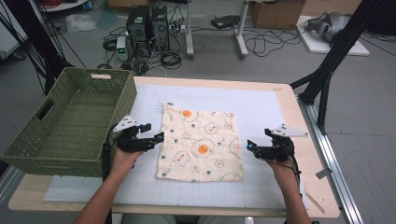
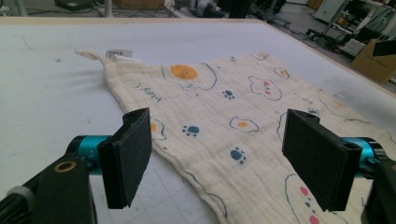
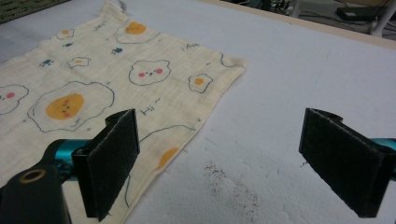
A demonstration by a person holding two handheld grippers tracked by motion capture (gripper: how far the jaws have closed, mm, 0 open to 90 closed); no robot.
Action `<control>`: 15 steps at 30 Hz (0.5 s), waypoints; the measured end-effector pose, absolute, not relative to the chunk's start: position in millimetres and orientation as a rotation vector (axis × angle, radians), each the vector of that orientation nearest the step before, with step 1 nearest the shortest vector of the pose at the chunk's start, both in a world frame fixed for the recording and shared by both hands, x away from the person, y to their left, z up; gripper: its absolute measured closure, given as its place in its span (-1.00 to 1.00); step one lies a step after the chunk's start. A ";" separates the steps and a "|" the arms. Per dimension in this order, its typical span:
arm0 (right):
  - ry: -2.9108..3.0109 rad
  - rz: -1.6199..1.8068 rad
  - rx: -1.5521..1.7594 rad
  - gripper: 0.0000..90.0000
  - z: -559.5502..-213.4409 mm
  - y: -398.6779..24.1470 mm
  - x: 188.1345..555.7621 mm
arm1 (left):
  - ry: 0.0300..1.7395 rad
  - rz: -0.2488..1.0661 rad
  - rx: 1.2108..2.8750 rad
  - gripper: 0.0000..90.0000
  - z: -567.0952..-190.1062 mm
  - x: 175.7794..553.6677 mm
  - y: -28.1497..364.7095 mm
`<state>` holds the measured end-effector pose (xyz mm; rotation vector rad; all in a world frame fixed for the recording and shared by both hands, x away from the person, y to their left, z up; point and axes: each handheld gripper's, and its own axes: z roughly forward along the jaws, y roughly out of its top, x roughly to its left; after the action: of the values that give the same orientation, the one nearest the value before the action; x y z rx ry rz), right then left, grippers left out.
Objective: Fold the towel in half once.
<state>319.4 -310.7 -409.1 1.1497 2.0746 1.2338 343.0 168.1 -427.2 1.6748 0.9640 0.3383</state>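
Note:
A cream cloth (image 1: 201,144) printed with fried eggs, bears and paw prints lies spread flat on the white mat (image 1: 261,102). My left gripper (image 1: 159,136) hovers at the cloth's left edge, open and holding nothing. In the left gripper view the cloth (image 2: 224,112) stretches away between the wide-apart pads (image 2: 128,154). My right gripper (image 1: 249,145) sits just off the cloth's right edge, also open and holding nothing. The right gripper view shows the cloth's edge (image 3: 140,88) under the left pad (image 3: 114,161), with bare mat under the right one.
A green woven basket (image 1: 70,119) stands on the table's left side, close to my left hand. The wooden table edge (image 1: 301,140) runs along the right. Beyond the table, black frame legs (image 1: 327,74), computers and cables occupy the floor.

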 end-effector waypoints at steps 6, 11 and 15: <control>2.087 1.225 1.143 -0.74 -410.6 -310.4 321.0 | 0.977 0.340 1.660 -0.44 -427.5 343.9 168.2; 2.087 1.234 1.153 -0.74 -410.8 -311.2 320.9 | 1.008 0.341 1.660 -0.43 -429.6 351.2 167.1; 2.098 1.233 1.151 -0.74 -412.2 -309.6 322.2 | 1.012 0.330 1.683 -0.36 -431.4 355.3 164.0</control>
<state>322.2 -309.6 -412.2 1.1513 2.0976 1.2328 355.3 164.0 -431.4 1.6832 1.0123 0.3301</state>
